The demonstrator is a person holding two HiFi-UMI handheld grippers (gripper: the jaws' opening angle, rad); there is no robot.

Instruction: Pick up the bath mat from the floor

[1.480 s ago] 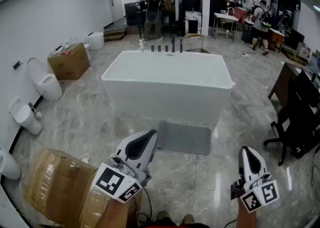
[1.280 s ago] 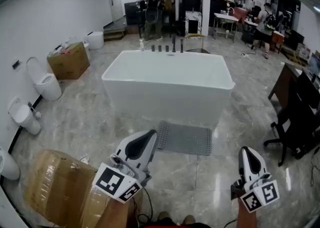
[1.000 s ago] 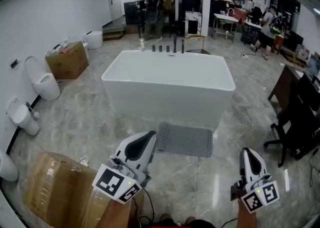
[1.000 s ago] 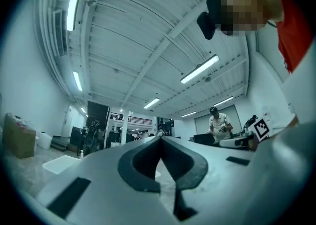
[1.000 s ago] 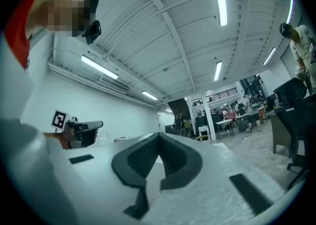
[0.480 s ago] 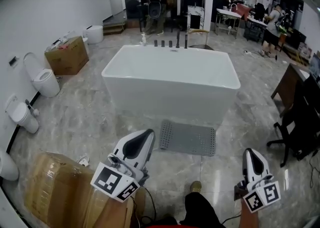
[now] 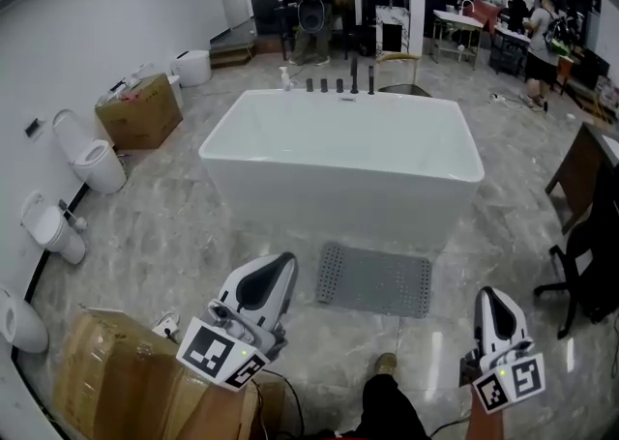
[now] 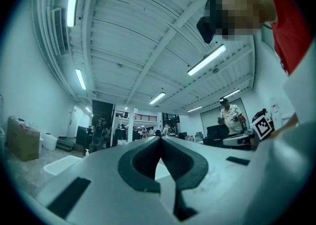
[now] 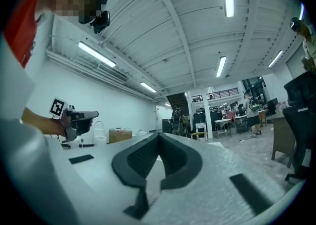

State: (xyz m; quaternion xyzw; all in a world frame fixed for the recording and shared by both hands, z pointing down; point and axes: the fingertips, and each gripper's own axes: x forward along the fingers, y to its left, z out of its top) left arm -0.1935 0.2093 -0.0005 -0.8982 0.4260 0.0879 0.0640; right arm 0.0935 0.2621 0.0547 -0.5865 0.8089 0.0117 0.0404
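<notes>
1. Judging from how things lie, the step in hand is the approach. The bath mat [image 7: 375,280] lies flat on the marble floor [image 7: 174,254] at 12 o'clock, untouched, and neither tool is near it.
2. The left gripper [image 7: 280,260] is clenched with nothing between its jaws, and its own view shows the two tips meeting. It hangs at 7 o'clock from the mat, apart from it.
3. The right gripper [image 7: 488,295] is likewise closed tight and empty, at 4 o'clock from the mat and also clear of it.
4. The next move, as I judge it, calls for getting closer and lower and tipping both tools down toward the floor. At least one pair of jaws must part before an edge can be pinched. The near edge or a near corner looks the easiest hold, since the mat lies flush with the floor and is probably limp.
5. Containers:
   - The bathtub [image 7: 338,211] stands just beyond the mat at 12 o'clock, and its basin looks bare.
   - A cardboard box [image 7: 140,111] by the wall at 10 o'clock has small things on top, too small to name.
   - A large wrapped carton [image 7: 106,375] at 8 o'clock sits closed, so its contents are hidden.
</notes>
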